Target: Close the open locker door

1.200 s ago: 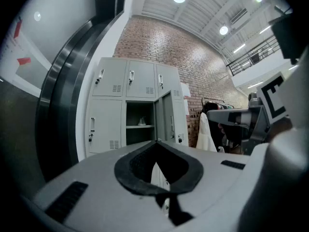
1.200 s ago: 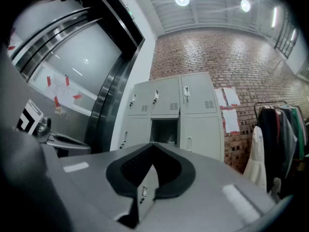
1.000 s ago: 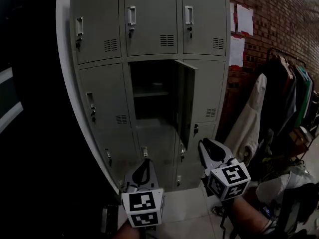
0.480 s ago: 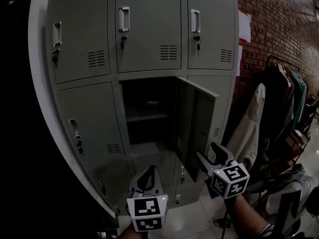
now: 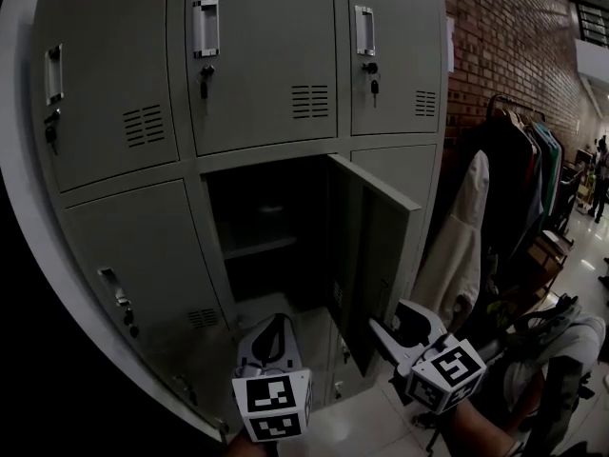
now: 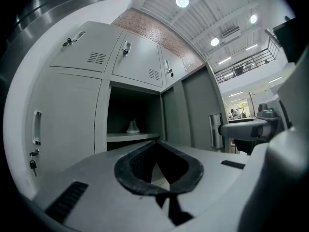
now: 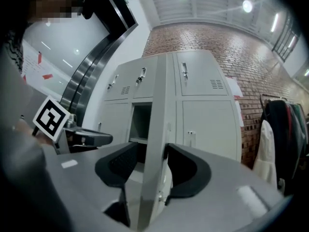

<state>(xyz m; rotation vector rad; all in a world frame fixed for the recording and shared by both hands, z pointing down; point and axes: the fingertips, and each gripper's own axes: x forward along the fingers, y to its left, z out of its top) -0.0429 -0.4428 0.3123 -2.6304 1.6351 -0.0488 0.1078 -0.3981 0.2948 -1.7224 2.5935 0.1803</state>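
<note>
**Item: grey metal locker bank** [image 5: 257, 65], three columns of doors. It fills the left and centre of the head view.

**Open grey locker door** [image 5: 371, 246]: middle column, second row, centre of the frame. It swings out to the right, with its free edge towards the lower middle of the frame. The compartment behind it is dark.

**Grey shelf** [image 6: 133, 136]: inside that compartment. A small pale peaked object [image 6: 133, 126] sits on it; what it is cannot be made out.

**Right gripper** [image 5: 388, 320]: lower right of centre. Its jaws are parted and straddle the free edge of the open door. In the right gripper view the right-hand pad lies against the door face. The left-hand pad stands just off it.

**Left gripper** [image 5: 274, 324]: lower centre, below the open compartment. Its tips are together with nothing between them, and it is clear of the lockers.

**Red brick wall** [image 5: 504, 46]: upper right of the frame.

**White hanging garment** [image 5: 455, 246]: right of the lockers, beside a rack of dark clothes [image 5: 523, 179].
</note>
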